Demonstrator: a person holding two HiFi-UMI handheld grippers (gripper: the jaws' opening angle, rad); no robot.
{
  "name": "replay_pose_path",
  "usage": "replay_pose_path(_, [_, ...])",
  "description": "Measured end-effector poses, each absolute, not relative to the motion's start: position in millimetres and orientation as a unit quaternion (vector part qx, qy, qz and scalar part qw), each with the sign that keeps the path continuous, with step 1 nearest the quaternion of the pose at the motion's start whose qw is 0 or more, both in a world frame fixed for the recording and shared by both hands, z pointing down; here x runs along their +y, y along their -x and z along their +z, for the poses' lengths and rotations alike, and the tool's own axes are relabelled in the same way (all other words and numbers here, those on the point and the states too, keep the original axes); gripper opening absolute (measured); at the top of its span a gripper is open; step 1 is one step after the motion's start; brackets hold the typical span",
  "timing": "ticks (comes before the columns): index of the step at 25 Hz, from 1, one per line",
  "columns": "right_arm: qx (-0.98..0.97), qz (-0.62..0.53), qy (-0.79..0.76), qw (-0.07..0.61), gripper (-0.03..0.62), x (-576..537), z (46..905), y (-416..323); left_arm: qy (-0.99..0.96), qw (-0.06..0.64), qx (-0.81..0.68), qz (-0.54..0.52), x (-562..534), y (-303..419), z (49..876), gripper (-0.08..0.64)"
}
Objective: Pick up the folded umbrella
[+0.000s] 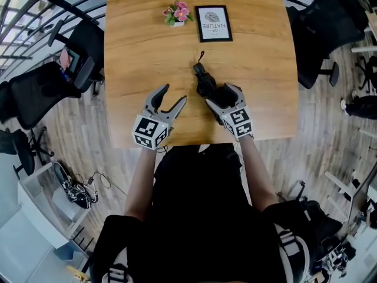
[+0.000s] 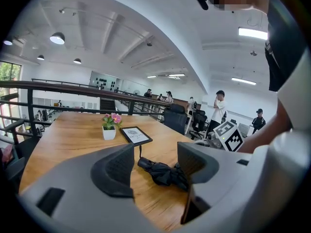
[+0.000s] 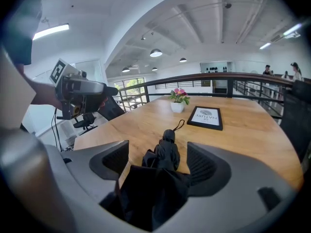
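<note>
Ok, head view: we see the folded umbrella (image 1: pixel 204 78) lying on the desk (image 1: pixel 141 46), strap end toward the framed print (image 1: pixel 213 23). The right gripper (image 1: pixel 221 96) straddles its near, loose-fabric end. The left gripper (image 1: pixel 174 94) sits just beside it over bare desk, spread and empty.

Left gripper view: jaws apart, nothing between them, umbrella on the desk beyond.

Right gripper view: we read jaws wide apart, black fabric bunched between them, not pinched.
</note>
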State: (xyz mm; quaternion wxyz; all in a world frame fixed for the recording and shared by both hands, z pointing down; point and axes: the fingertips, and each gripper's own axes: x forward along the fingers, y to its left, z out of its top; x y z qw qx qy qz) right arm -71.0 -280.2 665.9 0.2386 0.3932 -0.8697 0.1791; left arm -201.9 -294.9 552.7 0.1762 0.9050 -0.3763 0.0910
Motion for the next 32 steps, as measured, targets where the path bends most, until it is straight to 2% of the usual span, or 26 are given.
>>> replay_pose_path(18, [-0.855,0.225,-0.357,0.301,0.388,-274,727,66,-0.897,0.194,-0.383,0.101,-300,195,572,0.284])
replay_pose_path(32, [-0.829,0.276,-0.331,0.358,0.348,-271,759,66,-0.896,0.203,-0.379,0.108,-306,190,580,0.284])
